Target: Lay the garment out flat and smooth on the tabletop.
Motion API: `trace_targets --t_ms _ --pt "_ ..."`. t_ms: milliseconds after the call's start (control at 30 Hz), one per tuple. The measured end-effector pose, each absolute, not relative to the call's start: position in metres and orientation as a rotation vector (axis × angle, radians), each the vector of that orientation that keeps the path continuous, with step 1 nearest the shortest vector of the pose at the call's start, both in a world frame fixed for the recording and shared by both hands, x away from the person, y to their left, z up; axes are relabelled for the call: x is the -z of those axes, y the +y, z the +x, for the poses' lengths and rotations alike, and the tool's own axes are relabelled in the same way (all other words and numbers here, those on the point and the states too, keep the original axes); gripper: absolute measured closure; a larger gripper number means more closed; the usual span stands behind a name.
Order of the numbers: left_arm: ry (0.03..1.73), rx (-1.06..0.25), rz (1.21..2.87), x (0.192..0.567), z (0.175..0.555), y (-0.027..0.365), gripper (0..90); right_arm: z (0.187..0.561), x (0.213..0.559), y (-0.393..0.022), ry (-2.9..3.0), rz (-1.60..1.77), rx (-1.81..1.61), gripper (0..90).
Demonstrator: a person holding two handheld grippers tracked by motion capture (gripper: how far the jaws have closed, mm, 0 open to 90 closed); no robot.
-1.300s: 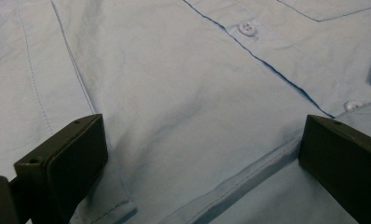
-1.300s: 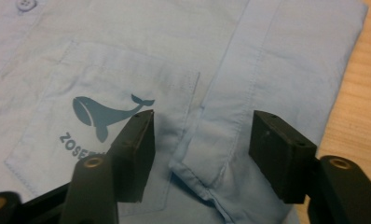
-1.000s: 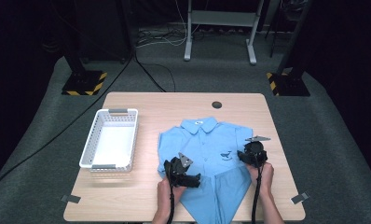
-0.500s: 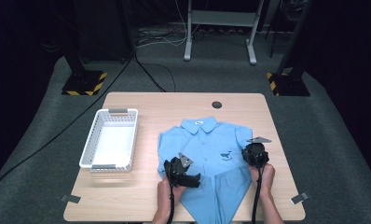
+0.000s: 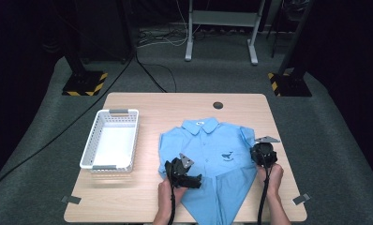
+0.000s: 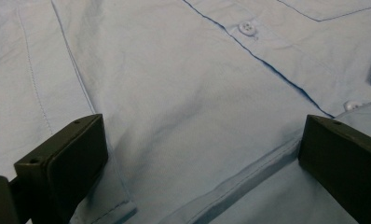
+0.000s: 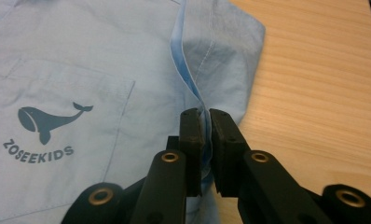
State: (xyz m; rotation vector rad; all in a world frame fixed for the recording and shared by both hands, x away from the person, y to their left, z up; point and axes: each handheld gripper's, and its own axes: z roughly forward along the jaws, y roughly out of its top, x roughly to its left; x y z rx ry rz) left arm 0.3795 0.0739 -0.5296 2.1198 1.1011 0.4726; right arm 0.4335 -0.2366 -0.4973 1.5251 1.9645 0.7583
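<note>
A light blue short-sleeved shirt [image 5: 208, 145] lies front up on the wooden table [image 5: 142, 197], collar away from me, with a whale logo [image 7: 53, 119] on its chest pocket. My left gripper [image 6: 197, 158] hovers open over the shirt's [image 6: 183, 84] lower left part, jaws wide apart, near the button placket. My right gripper [image 7: 206, 126] is shut on a raised fold of the shirt's [image 7: 81, 70] right edge by the sleeve; its jaws have just been closing on that fabric. From above, the right gripper [image 5: 263, 154] sits at the shirt's right side and the left gripper [image 5: 184, 174] at its lower left.
A white plastic basket [image 5: 110, 112] stands empty on the table's left half. A dark round hole [image 5: 218, 105] marks the table's far edge. Grey tape pieces [image 5: 71, 199] sit at the near corners. Bare wood [image 7: 314, 70] lies right of the shirt.
The right gripper has shifted very slightly at the shirt's right edge. The left gripper and the shirt's body have stayed where they were.
</note>
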Motion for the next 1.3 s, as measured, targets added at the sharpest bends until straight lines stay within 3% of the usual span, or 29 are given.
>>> trace_targets --t_ms 500,700,933,1133,1300 --pt "1.101 -0.473 2.12 0.53 0.379 0.074 1.1 0.43 0.497 -0.263 1.914 1.584 -0.716 83.8" --pt "1.101 -0.473 2.12 0.53 0.379 0.074 1.1 0.425 0.497 -0.282 1.862 1.642 -0.715 77.7" --pt "1.101 -0.473 2.12 0.53 0.379 0.074 1.1 0.418 0.483 -0.287 1.844 1.625 -0.816 61.7" --pt "1.101 -0.473 2.12 0.53 0.379 0.074 1.1 0.422 0.486 -0.263 1.971 1.581 -0.883 41.9" --pt "1.101 -0.473 2.12 0.53 0.379 0.074 1.1 0.422 0.5 -0.238 2.084 1.54 -0.905 19.5"
